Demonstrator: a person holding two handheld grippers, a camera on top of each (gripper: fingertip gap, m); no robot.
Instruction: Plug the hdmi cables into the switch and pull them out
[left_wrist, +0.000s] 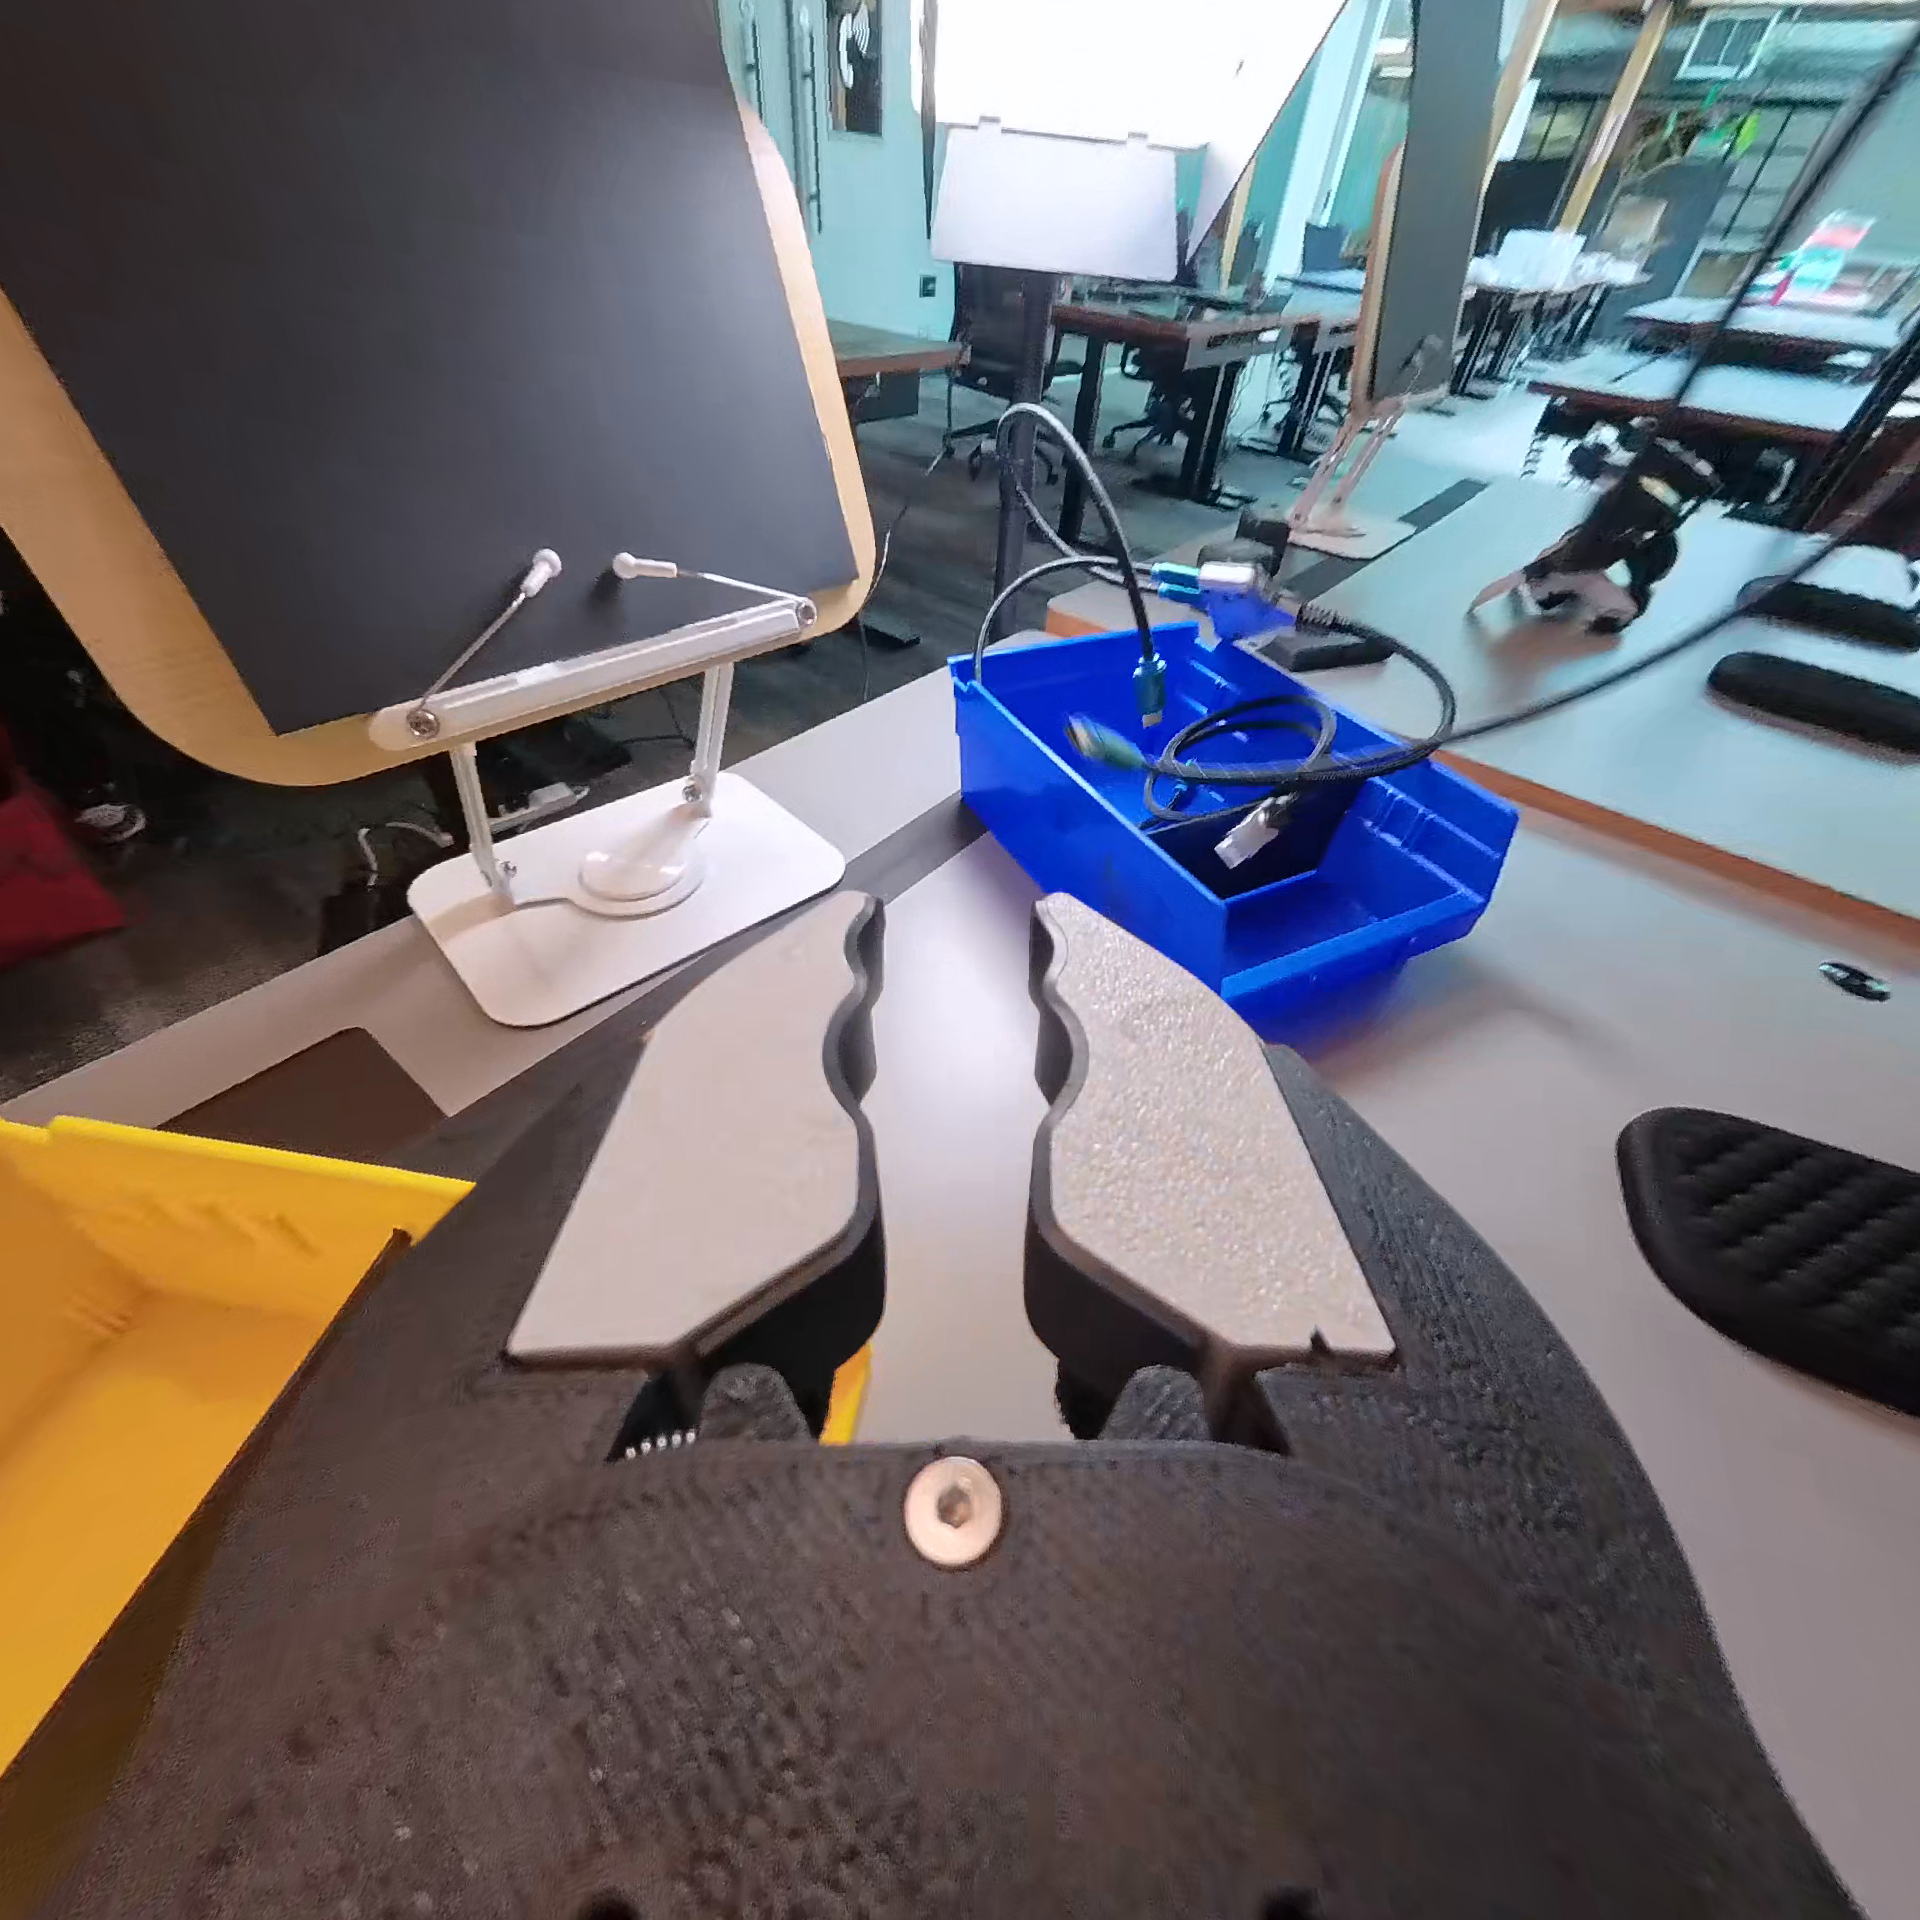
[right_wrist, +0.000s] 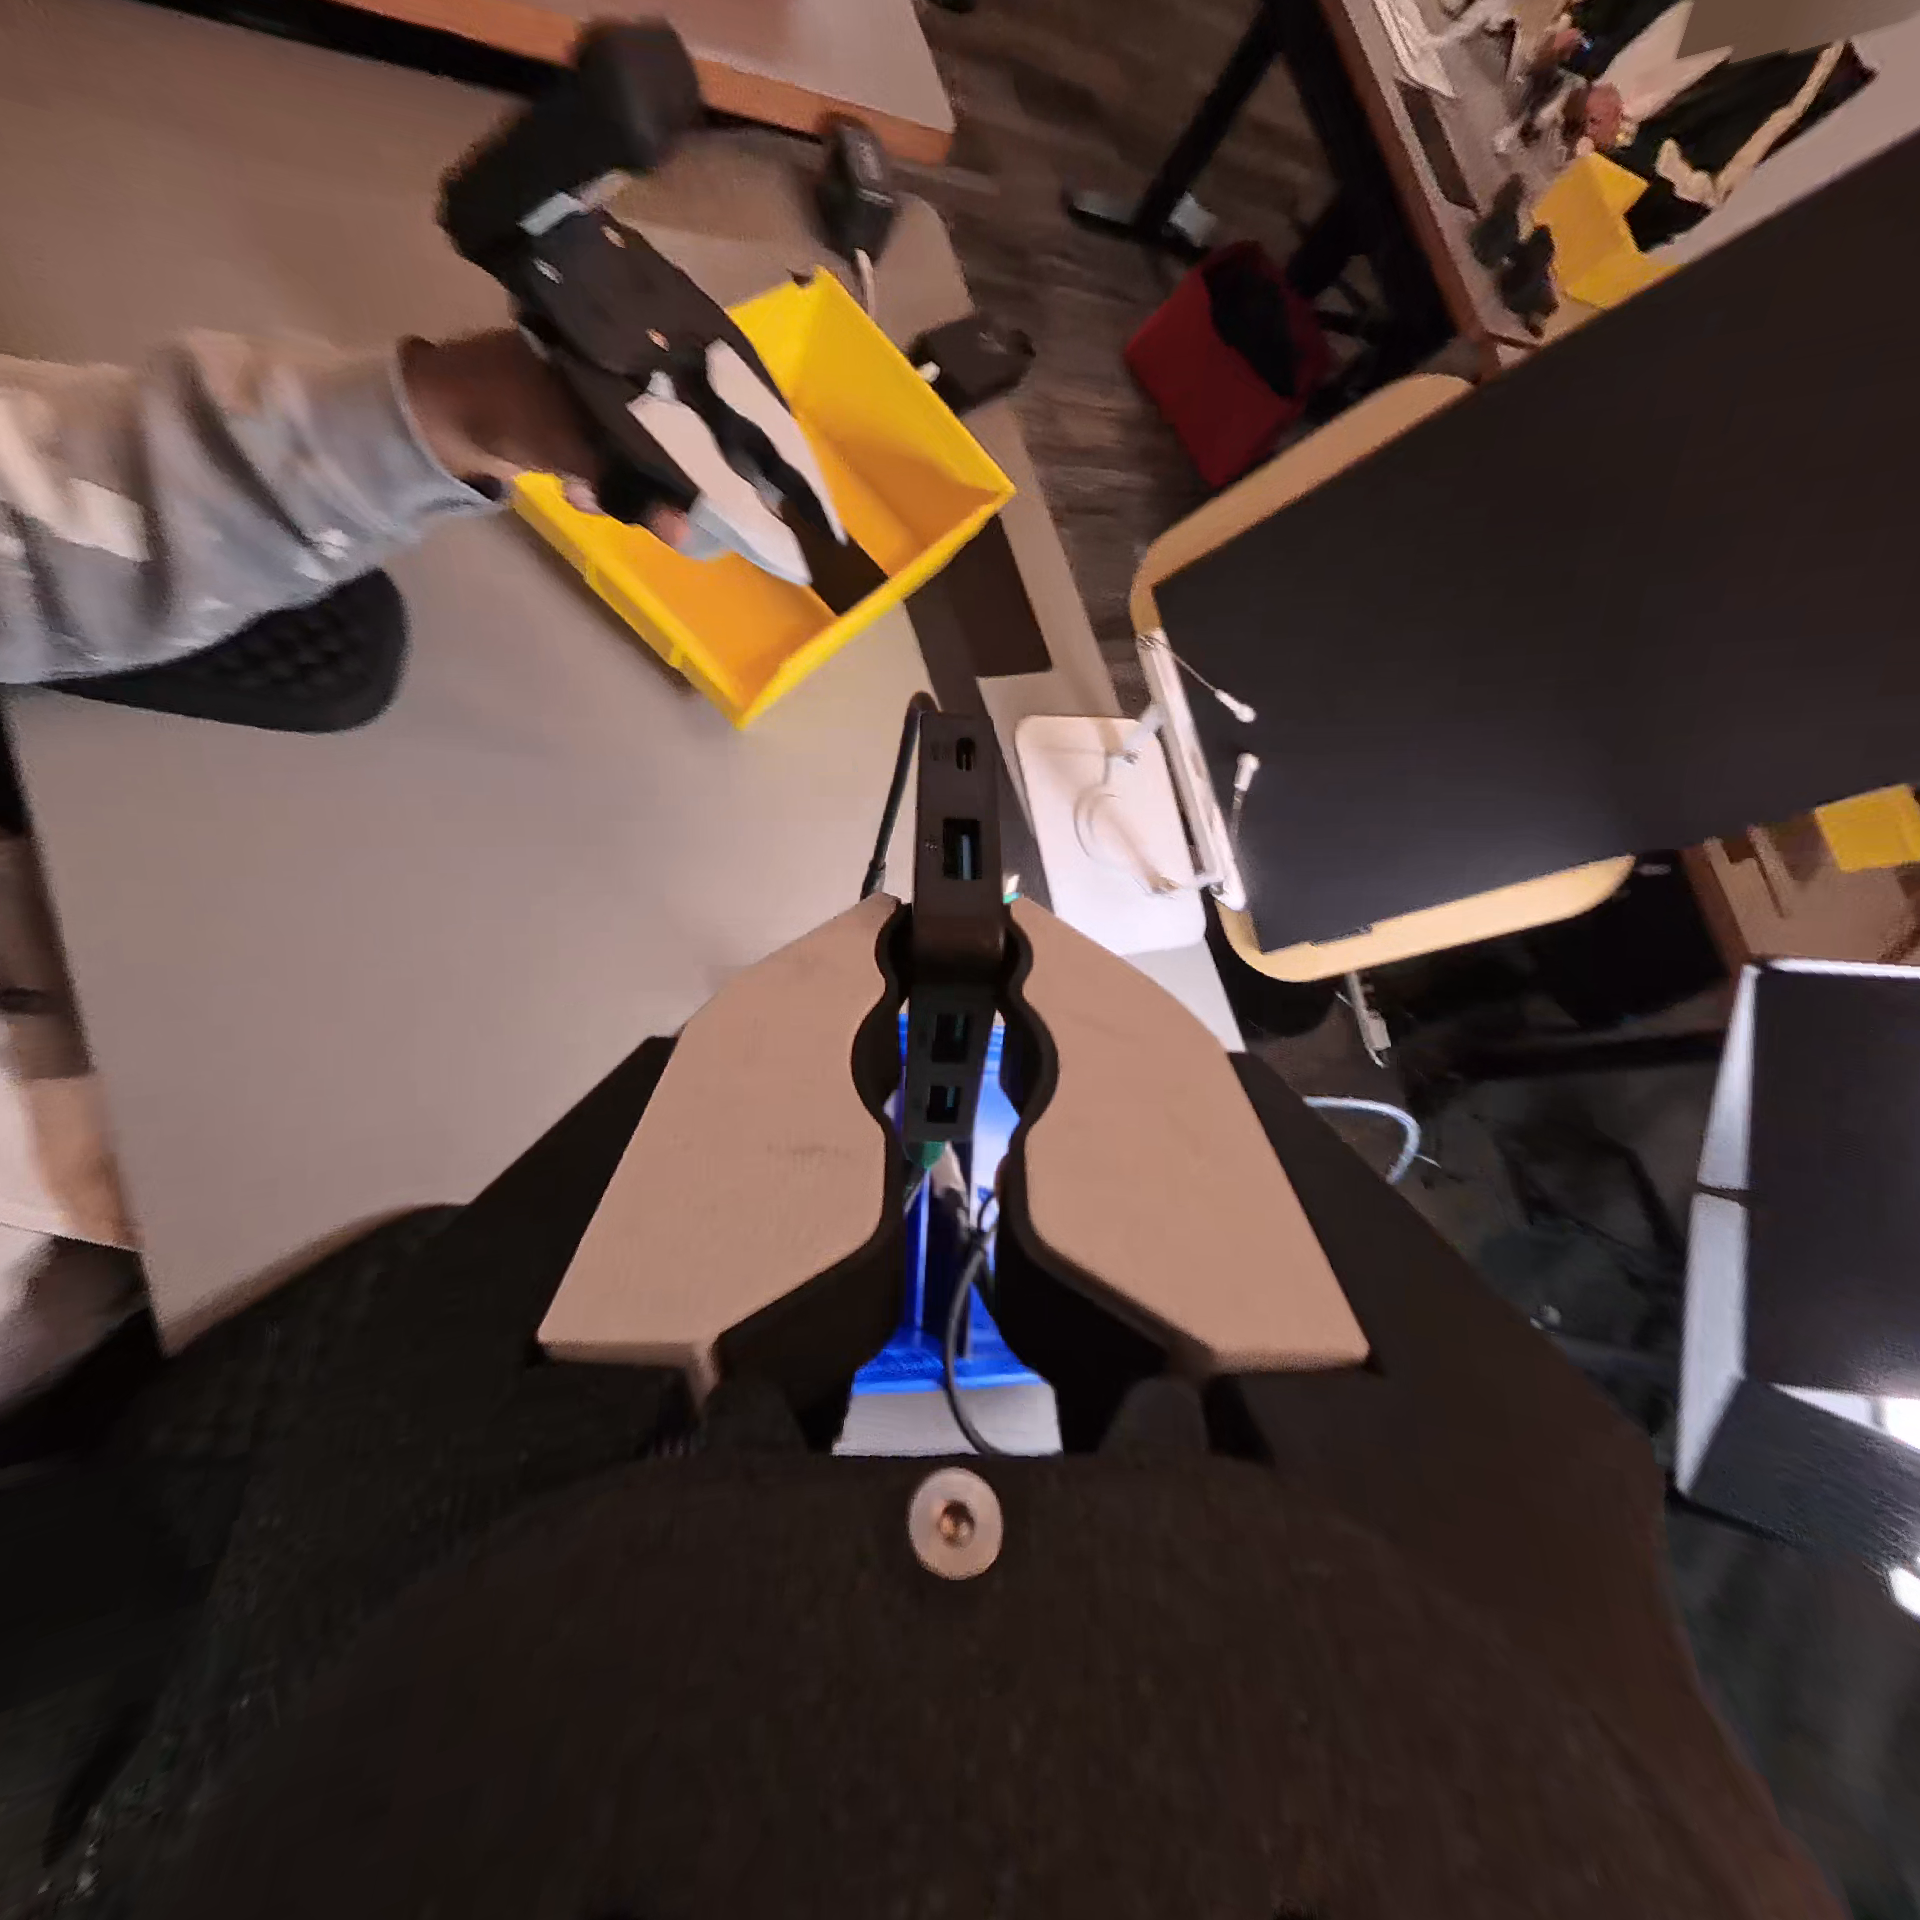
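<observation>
Left gripper (left_wrist: 956, 987): parted, empty, low over grey table (left_wrist: 1558, 1039). Cables (left_wrist: 1247, 748): coiled in blue bin (left_wrist: 1351, 914), ahead and rightward (nearer this gripper). Right gripper (right_wrist: 954, 925): clamped on switch (right_wrist: 956, 831), long axis pointing forward, ports upward, lifted above bin.

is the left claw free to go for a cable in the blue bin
Probably yes: the left claw is open and empty, bare table lies between it and the blue bin, and the cables lie exposed in its open top.
</observation>
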